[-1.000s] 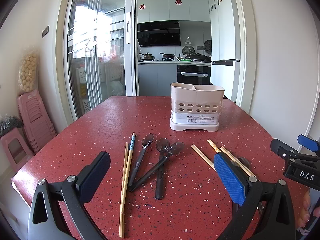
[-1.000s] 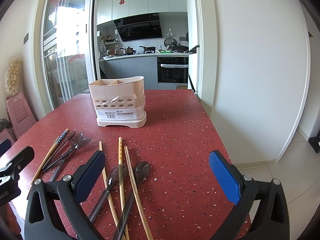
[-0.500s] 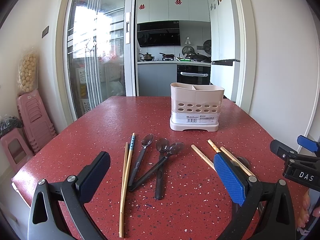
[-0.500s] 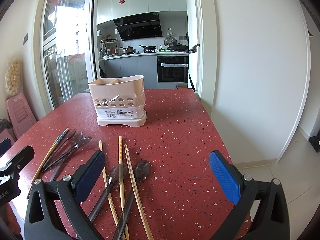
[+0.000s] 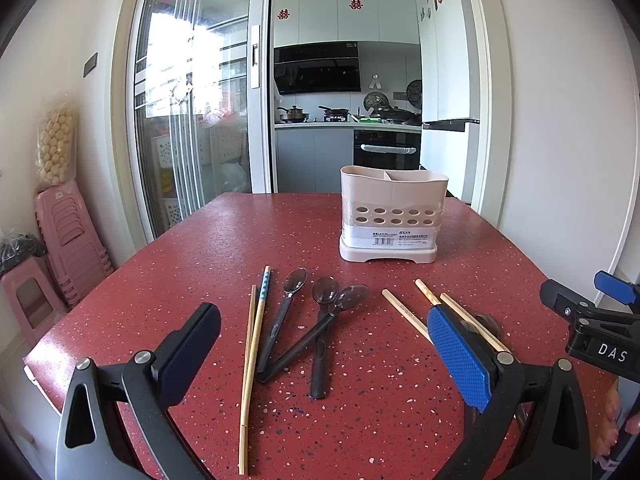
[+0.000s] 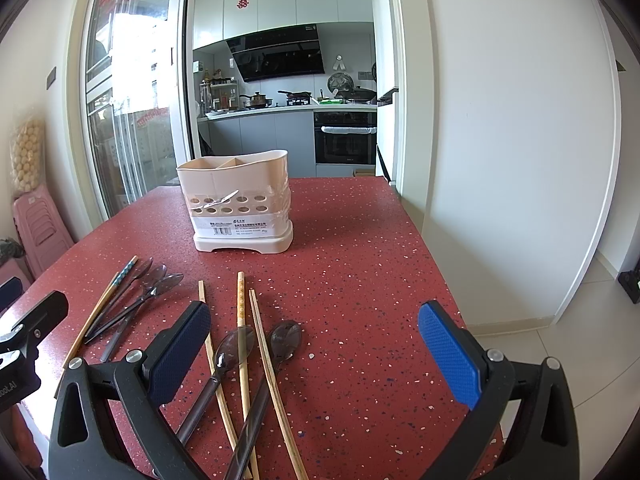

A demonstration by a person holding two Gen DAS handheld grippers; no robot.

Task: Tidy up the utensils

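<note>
A beige utensil holder point(image 5: 393, 216) with two compartments stands on the red table point(image 5: 224, 240); it also shows in the right wrist view point(image 6: 240, 204). Three dark spoons point(image 5: 320, 320) and two chopsticks point(image 5: 254, 344) lie in front of my open, empty left gripper point(image 5: 324, 344). Three more chopsticks point(image 6: 240, 344) and two dark spoons point(image 6: 234, 348) lie under my open, empty right gripper point(image 6: 316, 344). Both grippers hover above the table's near part.
The table's right edge point(image 6: 436, 264) drops to a tiled floor by a white wall. Pink stools point(image 5: 64, 236) stand left of the table. A kitchen doorway point(image 5: 344, 120) lies behind the holder. My right gripper's body point(image 5: 592, 328) shows at the left wrist view's right edge.
</note>
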